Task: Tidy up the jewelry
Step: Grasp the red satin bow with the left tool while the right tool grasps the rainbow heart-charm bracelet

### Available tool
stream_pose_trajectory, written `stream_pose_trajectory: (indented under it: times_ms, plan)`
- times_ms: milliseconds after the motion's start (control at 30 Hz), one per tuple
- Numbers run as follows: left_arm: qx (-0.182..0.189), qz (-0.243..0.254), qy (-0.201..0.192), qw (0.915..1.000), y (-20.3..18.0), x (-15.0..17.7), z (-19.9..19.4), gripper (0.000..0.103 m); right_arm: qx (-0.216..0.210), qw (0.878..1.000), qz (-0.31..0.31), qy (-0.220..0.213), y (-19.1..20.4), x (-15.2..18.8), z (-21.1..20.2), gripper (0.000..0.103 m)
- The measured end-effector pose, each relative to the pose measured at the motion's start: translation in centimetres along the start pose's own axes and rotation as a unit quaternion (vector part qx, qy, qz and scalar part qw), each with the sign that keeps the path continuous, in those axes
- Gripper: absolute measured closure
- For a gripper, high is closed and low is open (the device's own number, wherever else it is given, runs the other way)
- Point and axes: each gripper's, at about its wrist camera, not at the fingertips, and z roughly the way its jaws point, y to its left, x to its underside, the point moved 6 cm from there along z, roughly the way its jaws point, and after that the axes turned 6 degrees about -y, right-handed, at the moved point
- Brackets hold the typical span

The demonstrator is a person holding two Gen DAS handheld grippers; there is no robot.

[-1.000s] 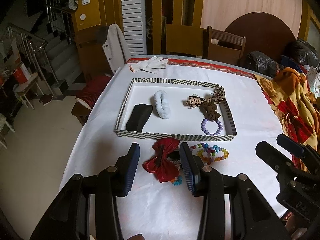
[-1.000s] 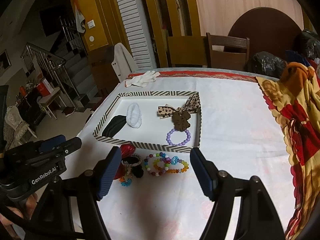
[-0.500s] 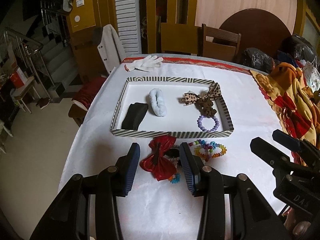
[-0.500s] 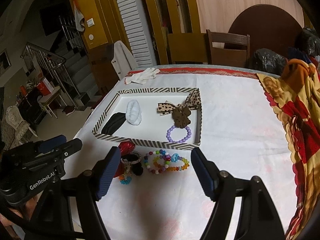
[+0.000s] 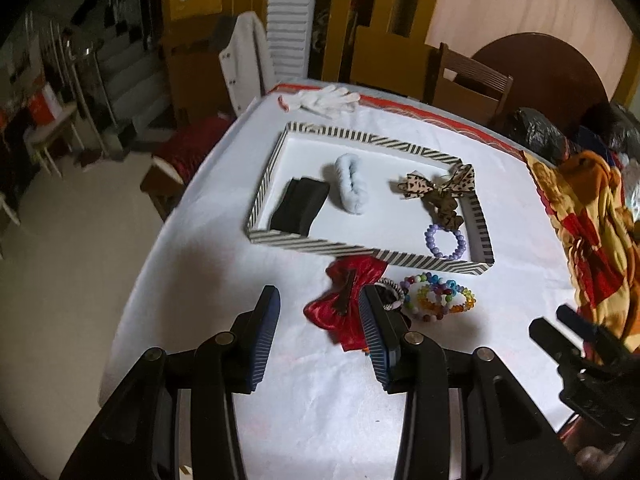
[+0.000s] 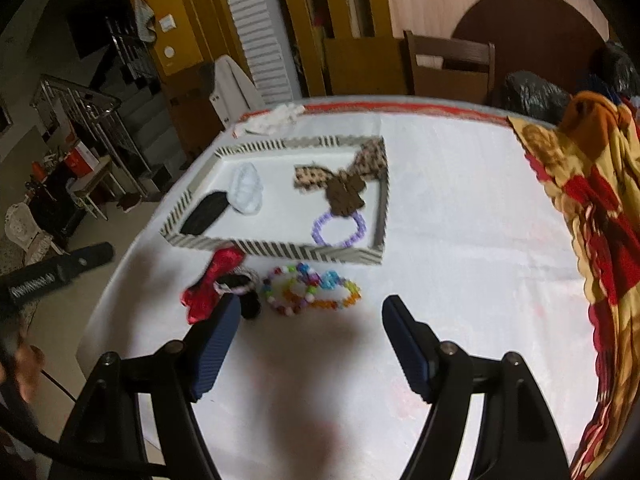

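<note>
Just ahead of the left gripper (image 5: 318, 320), whose jaws are held apart and empty, a shiny red bow (image 5: 347, 300) is seen on the white desk (image 5: 200, 280). Beaded bracelets (image 6: 310, 290) are laid beyond the released right gripper (image 6: 310, 334), near a striped tray (image 6: 280, 249). No writing can be read.

Left gripper (image 5: 318, 304), jaws apart, above red bow (image 5: 347, 295) beside striped tray (image 5: 362, 248)

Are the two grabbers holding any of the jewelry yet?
No. The left gripper and right gripper are both open and empty, above the table.
</note>
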Motion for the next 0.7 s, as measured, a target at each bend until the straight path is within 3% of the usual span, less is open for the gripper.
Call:
stream_pose_trajectory:
  times_ms: [400, 633, 700]
  plan:
    - [0.042, -0.022, 0.059, 0.9971, -0.1, 1.9, 3.9, 0.056, -0.011, 1.0, -0.002, 0.025, -1.6, 2.1, 4.2, 0.027]
    - [0.066, -0.026, 0.092, 0.9933, -0.7, 2.4, 6.4, 0.056, 0.004, 0.999, 0.014, 0.046, -3.8, 2.4, 7.3, 0.051]
    - [0.072, -0.024, 0.102, 0.9919, -0.8, 2.5, 7.2, 0.056, 0.008, 0.998, 0.014, 0.053, -4.1, 2.3, 8.4, 0.053]
